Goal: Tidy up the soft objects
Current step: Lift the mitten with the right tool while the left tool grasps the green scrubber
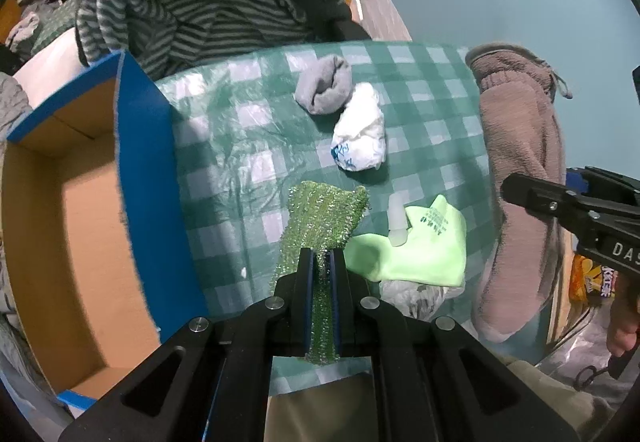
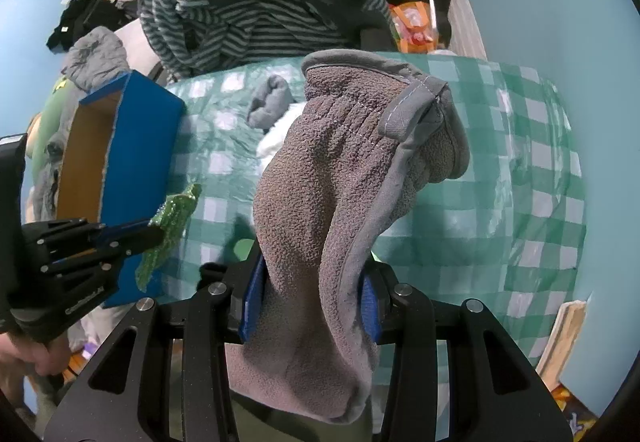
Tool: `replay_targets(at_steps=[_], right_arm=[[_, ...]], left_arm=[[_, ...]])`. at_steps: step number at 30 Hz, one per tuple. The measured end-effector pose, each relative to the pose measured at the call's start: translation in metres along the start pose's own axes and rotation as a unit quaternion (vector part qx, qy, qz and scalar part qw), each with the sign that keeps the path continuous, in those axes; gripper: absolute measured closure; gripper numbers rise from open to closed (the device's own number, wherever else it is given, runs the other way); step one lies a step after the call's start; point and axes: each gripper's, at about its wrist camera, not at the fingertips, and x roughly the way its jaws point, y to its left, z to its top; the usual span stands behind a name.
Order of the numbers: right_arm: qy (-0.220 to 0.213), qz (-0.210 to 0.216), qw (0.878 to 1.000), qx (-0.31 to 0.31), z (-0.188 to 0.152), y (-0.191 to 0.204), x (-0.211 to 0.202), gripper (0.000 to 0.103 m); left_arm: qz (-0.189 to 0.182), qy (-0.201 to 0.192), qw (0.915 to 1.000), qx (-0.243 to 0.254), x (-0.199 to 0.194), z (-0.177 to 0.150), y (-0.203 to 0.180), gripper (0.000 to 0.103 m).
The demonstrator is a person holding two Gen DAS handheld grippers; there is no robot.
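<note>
My left gripper (image 1: 322, 254) is shut on a sparkly green cloth (image 1: 324, 217) and holds it above the green checked tablecloth (image 1: 248, 145); the gripper also shows in the right wrist view (image 2: 154, 236) with the cloth (image 2: 172, 219). My right gripper (image 2: 312, 274) is shut on a grey-brown fleece mitten (image 2: 344, 177), which hangs over it; the mitten (image 1: 516, 169) also shows at the right in the left wrist view. On the table lie a rolled grey sock (image 1: 326, 85), a white crumpled bag (image 1: 360, 133) and a lime green cloth (image 1: 424, 246).
An open blue cardboard box (image 1: 140, 169) stands at the table's left edge, with nothing visible inside. A pile of striped and dark grey clothes (image 1: 208, 1) lies behind the table. A small white tube (image 1: 398, 222) rests on the lime cloth.
</note>
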Motion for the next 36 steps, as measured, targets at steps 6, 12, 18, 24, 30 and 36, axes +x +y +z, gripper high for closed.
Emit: replay_targets(at_steps=[6,12,18,24,30,36], right_arm=[[-0.008,0.008,1.0,-0.012,0.005,0.017,-0.008,0.063],[-0.015,0.014,0.999,-0.029,0.011,0.036,-0.016,0.063],[-0.024,0.017,0.998,-0.053,0.018,0.059,-0.023,0.063],[-0.027,0.025,0.997,-0.075,0.024,0.085,-0.024,0.063],[-0.027,0.036,0.995,-0.086,0.029,0.105,-0.018,0.063],[-0.017,0.04,0.995,-0.091,0.034,0.116,-0.009,0.063]], left_arm=[[0.007,-0.019,0.9998,-0.003,-0.019,-0.001,0.008,0.096],[0.003,-0.032,0.9993,-0.017,-0.036,-0.005,0.021,0.096],[0.005,-0.041,0.9985,-0.034,-0.047,-0.011,0.036,0.096],[0.013,-0.05,0.9977,-0.044,-0.058,-0.016,0.052,0.096],[0.015,-0.053,0.9968,-0.058,-0.06,-0.023,0.071,0.096],[0.017,-0.05,0.9961,-0.071,-0.057,-0.029,0.086,0.096]])
